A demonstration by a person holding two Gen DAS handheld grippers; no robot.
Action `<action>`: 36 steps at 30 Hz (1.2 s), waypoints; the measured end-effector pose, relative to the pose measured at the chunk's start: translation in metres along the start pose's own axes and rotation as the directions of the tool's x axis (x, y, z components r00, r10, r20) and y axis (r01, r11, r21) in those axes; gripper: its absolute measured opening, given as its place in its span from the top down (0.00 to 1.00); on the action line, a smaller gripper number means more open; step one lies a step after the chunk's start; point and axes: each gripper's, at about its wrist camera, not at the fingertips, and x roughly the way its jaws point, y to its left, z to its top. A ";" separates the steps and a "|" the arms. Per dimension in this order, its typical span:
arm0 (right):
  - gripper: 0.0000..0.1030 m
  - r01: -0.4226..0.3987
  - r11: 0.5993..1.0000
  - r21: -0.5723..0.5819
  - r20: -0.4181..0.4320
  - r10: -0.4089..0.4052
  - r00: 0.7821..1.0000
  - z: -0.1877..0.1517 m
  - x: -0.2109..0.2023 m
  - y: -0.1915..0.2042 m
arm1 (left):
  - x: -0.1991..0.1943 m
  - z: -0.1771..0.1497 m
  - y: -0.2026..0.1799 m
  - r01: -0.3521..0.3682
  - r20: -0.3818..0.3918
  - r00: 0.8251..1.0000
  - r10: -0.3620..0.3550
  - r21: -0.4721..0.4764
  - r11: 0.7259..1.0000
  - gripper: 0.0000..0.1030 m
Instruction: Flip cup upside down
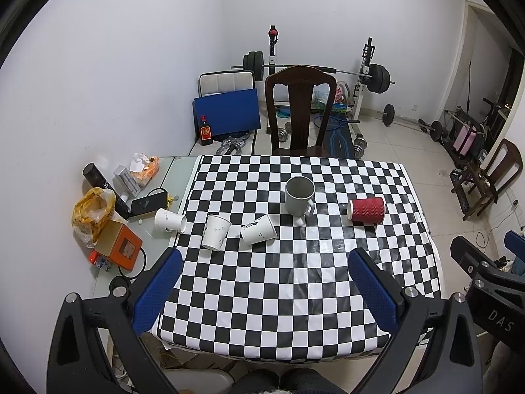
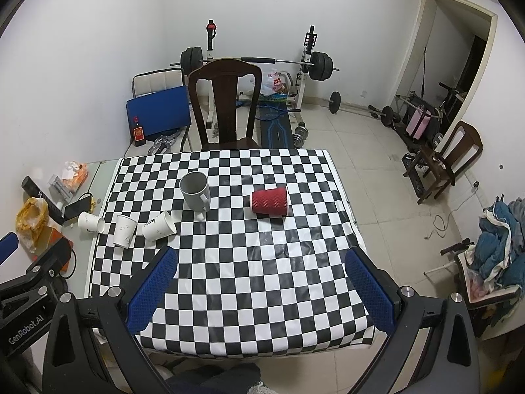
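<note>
A grey mug [image 1: 299, 196] [image 2: 195, 191] stands upright, mouth up, on the checkered table [image 1: 295, 295] [image 2: 262, 279]. A red ribbed paper cup [image 1: 366, 210] [image 2: 270, 201] lies on its side to its right. Three white paper cups sit at the left: one lying on its side [image 1: 170, 220] [image 2: 91, 222], one standing upside down [image 1: 215, 232] [image 2: 124, 230], one lying on its side [image 1: 258, 229] [image 2: 159, 226]. My left gripper [image 1: 265, 259] is open and empty above the near table. My right gripper [image 2: 262, 256] is open and empty too.
Clutter lies at the table's left edge: an orange box [image 1: 119, 246], a yellow bag [image 1: 93, 211], a dark bottle [image 1: 105, 188]. A wooden chair [image 1: 300, 111] stands behind the table. Weights and a bench [image 1: 361, 78] fill the back of the room.
</note>
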 end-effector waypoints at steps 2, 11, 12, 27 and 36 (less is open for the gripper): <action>0.01 0.000 1.000 0.002 0.001 0.000 1.000 0.000 0.000 -0.001 | 0.000 0.000 0.000 0.002 -0.001 1.000 -0.002 -0.002 1.000 0.00; 0.01 0.003 1.000 0.003 0.002 -0.003 1.000 0.001 0.003 0.000 | 0.000 0.000 0.000 0.002 -0.001 1.000 -0.002 -0.001 1.000 0.00; 0.01 0.002 1.000 0.002 0.000 -0.002 1.000 0.001 0.001 0.000 | 0.000 0.000 0.000 0.003 0.000 1.000 -0.003 -0.001 1.000 0.00; 0.01 0.000 1.000 0.001 0.001 0.000 1.000 0.000 -0.002 -0.001 | 0.000 0.000 0.000 0.002 0.000 1.000 -0.002 -0.003 1.000 0.00; 0.01 -0.002 1.000 0.000 0.001 0.002 1.000 0.000 0.001 -0.002 | 0.009 0.004 -0.005 0.007 -0.008 1.000 -0.007 -0.007 1.000 0.00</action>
